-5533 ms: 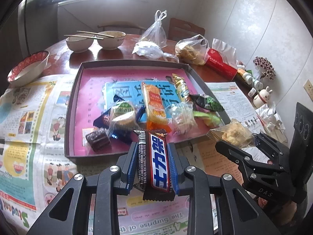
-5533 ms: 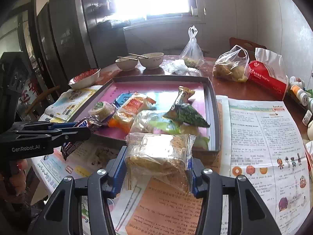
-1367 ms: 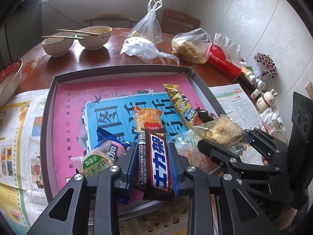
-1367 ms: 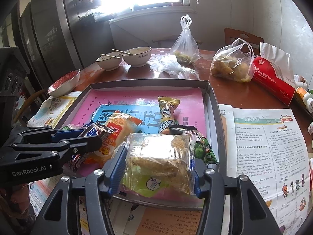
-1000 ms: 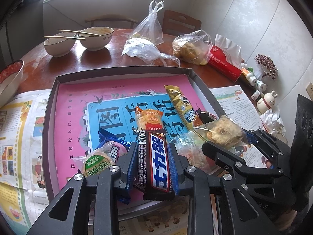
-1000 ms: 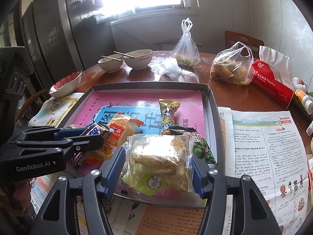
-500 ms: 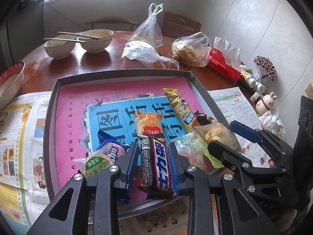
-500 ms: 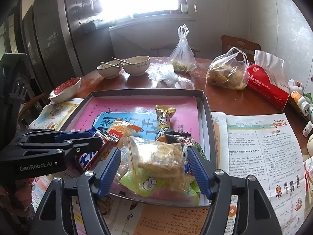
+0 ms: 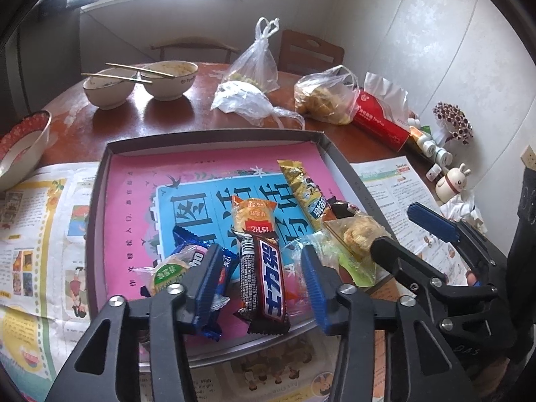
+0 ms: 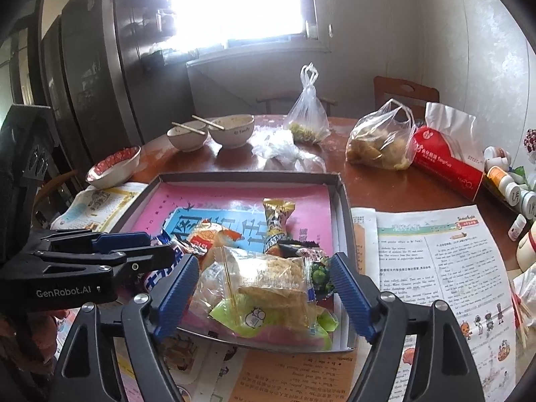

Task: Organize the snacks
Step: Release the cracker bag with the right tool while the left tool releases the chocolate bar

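Two grippers hang open over the near edge of a shallow tray, each having just widened its jaws and let go of a snack. Between the blue pads of the left gripper lies a dark chocolate bar, clear of both pads and resting on the tray floor beside a blue wrapper and a round green-labelled cake. The right gripper straddles a clear packet of crisp biscuits, which sits atop a green pouch near the tray's front right corner, untouched by either pad.

Both snacks lie close to the tray's low front wall, and the biscuit packet perches on slippery wrappers; a pad catching a wrapper as the grippers pull away could likely drag one over the edge onto the newspaper. The two grippers also stand near each other, so a careless withdrawal might knock them together.

Large white Chinese characters run down the chocolate bar, and larger ones fill the tray's blue-and-pink lining. An orange packet shows the figures 1512 upside down. The left gripper's side, seen from the right wrist, reads "GenRobot.AI". A red tissue pack on the wooden table carries white lettering too small to read with certainty.
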{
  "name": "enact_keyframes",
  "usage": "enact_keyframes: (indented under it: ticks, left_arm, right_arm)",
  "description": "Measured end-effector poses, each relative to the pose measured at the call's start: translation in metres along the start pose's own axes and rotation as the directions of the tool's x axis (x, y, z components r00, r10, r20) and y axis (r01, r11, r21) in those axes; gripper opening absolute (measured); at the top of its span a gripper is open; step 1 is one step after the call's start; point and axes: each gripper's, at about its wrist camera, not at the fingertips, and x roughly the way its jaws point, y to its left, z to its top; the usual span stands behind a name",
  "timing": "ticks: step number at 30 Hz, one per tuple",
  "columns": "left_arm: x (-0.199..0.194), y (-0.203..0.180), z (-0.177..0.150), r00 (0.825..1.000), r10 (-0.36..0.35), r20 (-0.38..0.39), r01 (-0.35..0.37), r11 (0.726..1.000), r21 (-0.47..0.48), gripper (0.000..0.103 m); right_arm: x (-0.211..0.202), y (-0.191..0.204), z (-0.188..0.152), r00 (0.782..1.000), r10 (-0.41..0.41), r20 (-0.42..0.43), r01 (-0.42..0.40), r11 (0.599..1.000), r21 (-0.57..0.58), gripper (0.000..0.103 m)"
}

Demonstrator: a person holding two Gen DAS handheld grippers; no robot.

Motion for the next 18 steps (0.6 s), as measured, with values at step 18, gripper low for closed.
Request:
enact_keyframes:
  ticks: [18]
  left_arm:
    - [-0.058,-0.011,-0.032,0.992,0.045,0.115,-0.046,0.999,0.003,0.068]
  right_arm:
    - [-0.05,0.015,-0.011,0.994,0.004,0.107,-0.003,1.0,-0.01,0.094]
